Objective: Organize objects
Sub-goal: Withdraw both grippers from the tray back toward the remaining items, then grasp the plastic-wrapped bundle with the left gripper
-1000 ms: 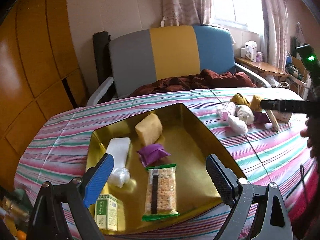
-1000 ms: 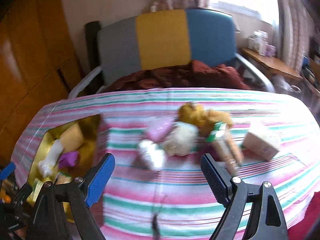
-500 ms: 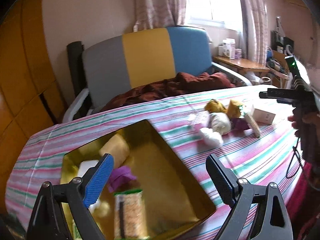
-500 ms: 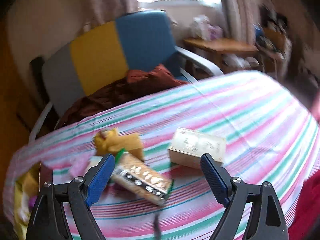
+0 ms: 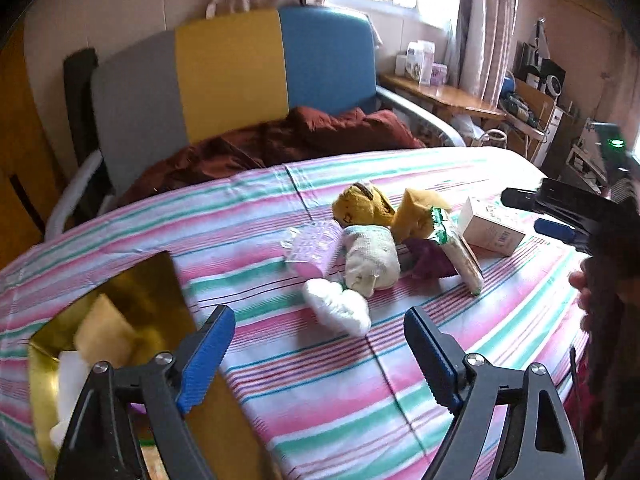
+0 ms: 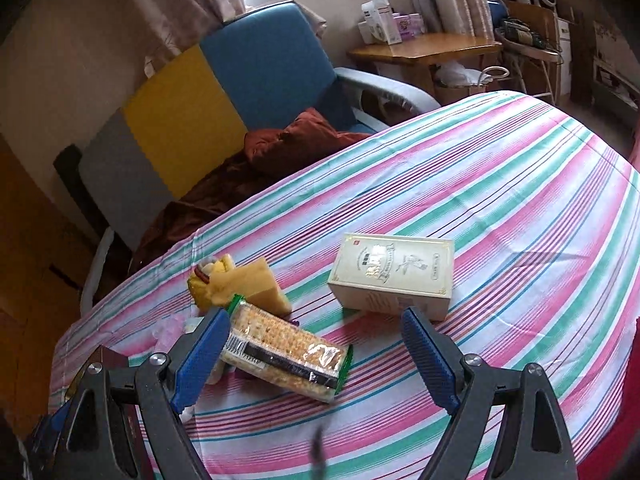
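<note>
Left wrist view: the left claw [image 5: 316,354] hangs over the striped worktop [image 5: 460,168], its jaws closing with nothing between them. It points at the loose pile: a white soft bundle [image 5: 338,308] nearest, a cream sock-like roll [image 5: 372,260], a pink packet [image 5: 312,248], a yellow plush toy [image 5: 362,208] and a purple wrapper [image 5: 430,260]. The gold tray [image 5: 160,280], already holding a few things, sits at lower left. The step looks like reaching for the next item; the white bundle seems the likeliest pick, needing a short advance and a drop.

Right wrist view: the right claw [image 6: 314,346] stands spread and empty above a cracker pack [image 6: 286,354] that lies tilted against a yellow sponge [image 6: 256,284]. A cream box [image 6: 394,276] rests just beyond. The next move probably calls for lowering over the pack.
</note>
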Tool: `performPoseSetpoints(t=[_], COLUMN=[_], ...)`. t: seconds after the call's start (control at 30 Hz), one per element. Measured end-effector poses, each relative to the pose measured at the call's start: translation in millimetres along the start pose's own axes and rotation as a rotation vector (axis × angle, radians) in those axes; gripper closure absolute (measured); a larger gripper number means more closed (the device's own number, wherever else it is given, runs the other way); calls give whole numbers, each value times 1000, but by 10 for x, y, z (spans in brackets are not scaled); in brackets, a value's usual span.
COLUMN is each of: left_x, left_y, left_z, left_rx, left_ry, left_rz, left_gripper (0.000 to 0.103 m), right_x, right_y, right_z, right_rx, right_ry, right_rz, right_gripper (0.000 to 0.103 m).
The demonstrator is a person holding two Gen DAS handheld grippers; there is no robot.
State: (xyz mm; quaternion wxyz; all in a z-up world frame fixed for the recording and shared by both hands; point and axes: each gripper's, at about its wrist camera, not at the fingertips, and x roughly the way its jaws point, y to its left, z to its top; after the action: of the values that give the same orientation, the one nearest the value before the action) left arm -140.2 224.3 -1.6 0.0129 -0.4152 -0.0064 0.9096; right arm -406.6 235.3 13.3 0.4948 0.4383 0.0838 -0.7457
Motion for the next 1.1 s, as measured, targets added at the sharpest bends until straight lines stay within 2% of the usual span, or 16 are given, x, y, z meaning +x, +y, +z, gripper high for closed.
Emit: performPoseSetpoints(t=[0.27,0.47,0.53,0.63,0.67,0.77,0.93,1.1], left_x=[660,937,1011,1101,1120,1097,876,528], left_y=[-8,-36,-36,-53,-57,-48,8,30], left_z=[111,154,159,146,130,77,-17,-131], left_rx=[-79,-116,-132,-125,-122,-122,-144,-122], left_ry=[154,197,214,239,246,235,195,137], left_rz=[8,34,27,21,9,-8,-47,-91], left_gripper=[18,18,21,44,57,63,63,63], right_x=[79,113,126,150,158,193,205,173], right_y=[80,53,45,45,50,82,214,423], right_z=[-38,-29,-22,-32,-37,-54,-93,-173], right_rx=[-57,-47,-47,-55,-59,-80,-140,-241], right_ry=[45,59,64,75,78,95,105,100], right_rz=[17,16,13,8,8,9,53,109], right_gripper=[14,14,14,14,14,14,14,14])
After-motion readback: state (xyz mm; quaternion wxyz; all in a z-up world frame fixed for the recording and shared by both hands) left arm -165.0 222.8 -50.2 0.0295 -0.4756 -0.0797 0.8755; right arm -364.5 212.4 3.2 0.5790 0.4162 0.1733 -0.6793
